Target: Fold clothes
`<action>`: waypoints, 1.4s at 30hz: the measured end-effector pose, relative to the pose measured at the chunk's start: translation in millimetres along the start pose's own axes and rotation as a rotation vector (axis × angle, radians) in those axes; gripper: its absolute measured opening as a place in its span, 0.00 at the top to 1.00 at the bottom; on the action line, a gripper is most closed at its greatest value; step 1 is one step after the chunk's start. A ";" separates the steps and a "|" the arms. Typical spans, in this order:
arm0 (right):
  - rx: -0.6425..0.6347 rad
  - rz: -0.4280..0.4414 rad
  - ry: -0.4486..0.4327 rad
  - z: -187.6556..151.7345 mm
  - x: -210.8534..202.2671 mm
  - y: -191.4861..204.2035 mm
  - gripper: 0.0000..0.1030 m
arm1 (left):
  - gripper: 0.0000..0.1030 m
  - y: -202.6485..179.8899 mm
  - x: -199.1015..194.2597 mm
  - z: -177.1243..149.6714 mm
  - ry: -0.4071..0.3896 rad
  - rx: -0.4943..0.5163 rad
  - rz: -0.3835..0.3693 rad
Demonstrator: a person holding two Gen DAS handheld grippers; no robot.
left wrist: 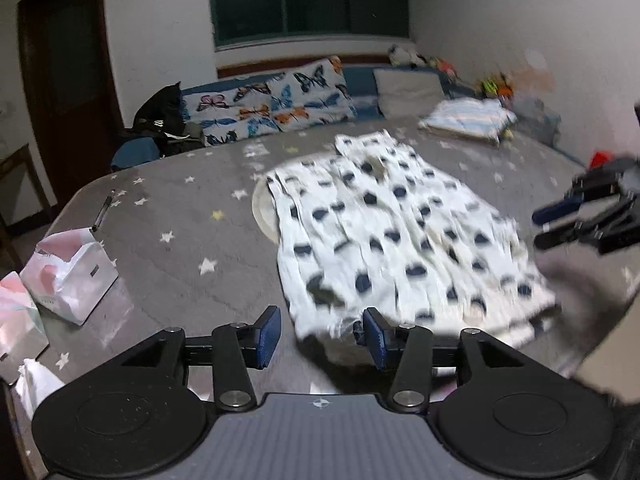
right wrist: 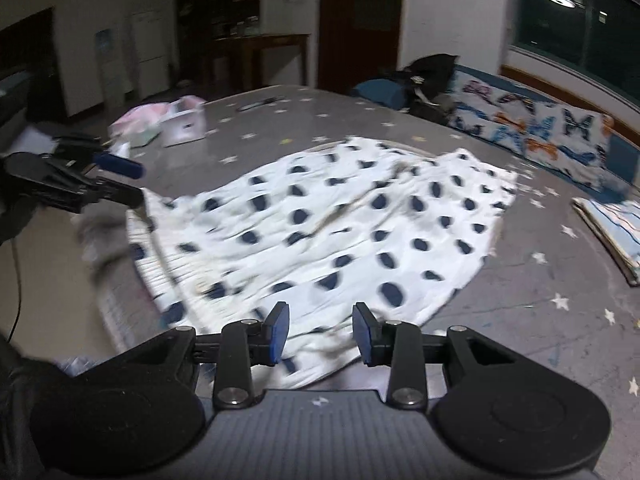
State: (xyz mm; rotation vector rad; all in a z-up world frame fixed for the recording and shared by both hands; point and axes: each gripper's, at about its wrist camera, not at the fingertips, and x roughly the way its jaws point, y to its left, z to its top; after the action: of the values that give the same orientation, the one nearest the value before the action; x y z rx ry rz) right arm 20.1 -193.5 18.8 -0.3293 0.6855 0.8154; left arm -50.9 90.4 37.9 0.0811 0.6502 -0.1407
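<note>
A white garment with dark blue spots lies spread and rumpled on a grey star-patterned bed cover. My left gripper is open just above the garment's near edge, nothing between its blue pads. My right gripper is also open, over the garment's near hem. In the left wrist view the right gripper appears at the right edge, fingers apart. Seen from the right wrist, the left gripper hovers at the garment's left corner. Both views are motion-blurred.
Torn pink-and-white bags lie on the cover's left side, with a pen nearby. A butterfly-print pillow, a grey pillow and folded striped cloth sit at the back. Dark clothes are piled near a door.
</note>
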 end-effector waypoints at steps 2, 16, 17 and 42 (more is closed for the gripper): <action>0.026 -0.023 -0.001 2.5 6.5 -8.0 0.66 | 0.51 1.4 1.7 6.2 -0.013 -0.017 -0.017; 0.156 -0.130 0.023 14.9 56.4 -51.8 0.64 | 0.51 5.3 31.8 33.4 -0.034 -0.039 -0.056; 0.163 -0.136 0.024 16.1 59.5 -54.1 0.64 | 0.51 5.0 38.3 36.0 -0.033 -0.043 -0.057; 0.239 -0.295 0.050 40.6 108.7 -99.0 0.63 | 0.51 18.2 158.3 82.6 0.076 -0.115 0.045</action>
State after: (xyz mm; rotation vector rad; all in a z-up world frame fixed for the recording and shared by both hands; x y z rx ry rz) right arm 165.8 -176.7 -22.9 -0.2270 0.7523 0.4407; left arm 125.8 81.9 7.7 -0.0101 0.7303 -0.0573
